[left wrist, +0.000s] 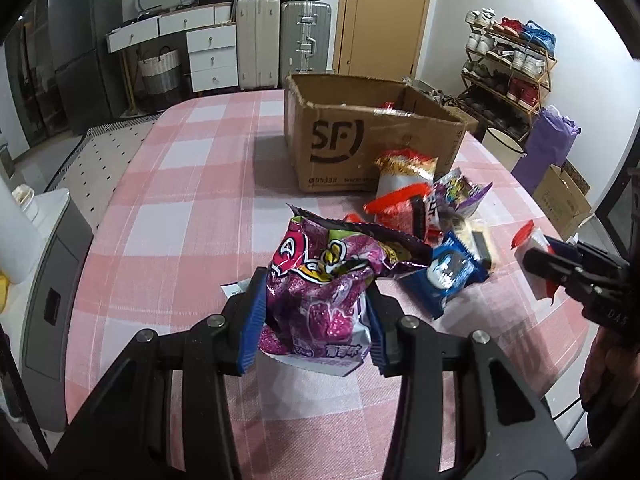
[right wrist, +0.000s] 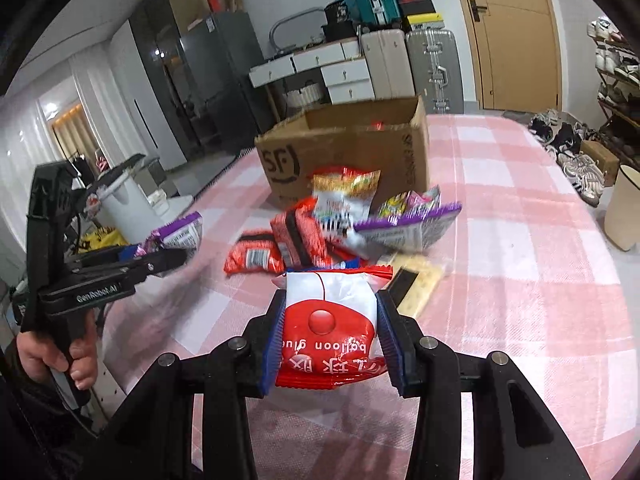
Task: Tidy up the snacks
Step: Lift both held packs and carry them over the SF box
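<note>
Two tools, two loads: each carries one snack above the bench, with the box ahead.

Left wrist view
- Left tool (left wrist: 316,320): clamped on the purple bag (left wrist: 320,280), blue pads pressing both its sides; nearly shut.
- Bag: stands up between the pads, its torn top flopping forward, clear of the bench (left wrist: 180,200).
- Box (left wrist: 360,148): open-topped, ahead and slightly right of the tool, beyond the snack pile (left wrist: 424,216).
- Advice: carry the bag high over the pile and box rim, and let go only once it is inside.

Right wrist view
- Right tool (right wrist: 332,332): closed on the red-and-white packet (right wrist: 332,320), gripped across its width.
- Box (right wrist: 344,152): straight ahead, past the pile (right wrist: 320,224).
- Other tool (right wrist: 160,260): off to the left, well apart.
- Advice: judged risk is both tools meeting over the box; enter one at a time.
</note>
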A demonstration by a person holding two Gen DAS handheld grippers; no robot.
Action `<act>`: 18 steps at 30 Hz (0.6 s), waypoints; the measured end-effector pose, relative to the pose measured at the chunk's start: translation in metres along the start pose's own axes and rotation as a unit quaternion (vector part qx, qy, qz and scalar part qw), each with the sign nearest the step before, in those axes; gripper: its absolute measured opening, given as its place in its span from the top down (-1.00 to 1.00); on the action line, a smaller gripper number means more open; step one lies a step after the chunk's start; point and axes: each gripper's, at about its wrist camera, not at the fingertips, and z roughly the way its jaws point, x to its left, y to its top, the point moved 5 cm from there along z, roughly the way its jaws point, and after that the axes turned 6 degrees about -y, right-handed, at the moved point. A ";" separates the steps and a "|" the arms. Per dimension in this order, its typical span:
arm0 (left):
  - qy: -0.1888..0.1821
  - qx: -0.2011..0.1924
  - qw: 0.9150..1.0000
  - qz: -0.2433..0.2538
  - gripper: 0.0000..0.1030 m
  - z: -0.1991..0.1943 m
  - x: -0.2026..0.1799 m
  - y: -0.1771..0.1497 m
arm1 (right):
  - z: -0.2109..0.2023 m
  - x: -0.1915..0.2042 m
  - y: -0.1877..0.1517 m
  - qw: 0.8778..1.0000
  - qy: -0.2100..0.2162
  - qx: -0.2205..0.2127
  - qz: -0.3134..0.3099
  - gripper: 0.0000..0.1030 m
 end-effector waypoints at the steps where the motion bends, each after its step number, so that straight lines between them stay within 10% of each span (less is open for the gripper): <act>1: -0.002 -0.001 1.000 0.000 0.21 0.000 -0.001 0.003 | -0.003 -0.001 0.005 1.000 0.000 -0.005 -0.002 0.17; 18: -0.031 -0.031 0.999 0.024 0.21 0.000 -0.029 0.095 | -0.030 -0.010 0.091 0.997 0.011 -0.068 -0.019 0.17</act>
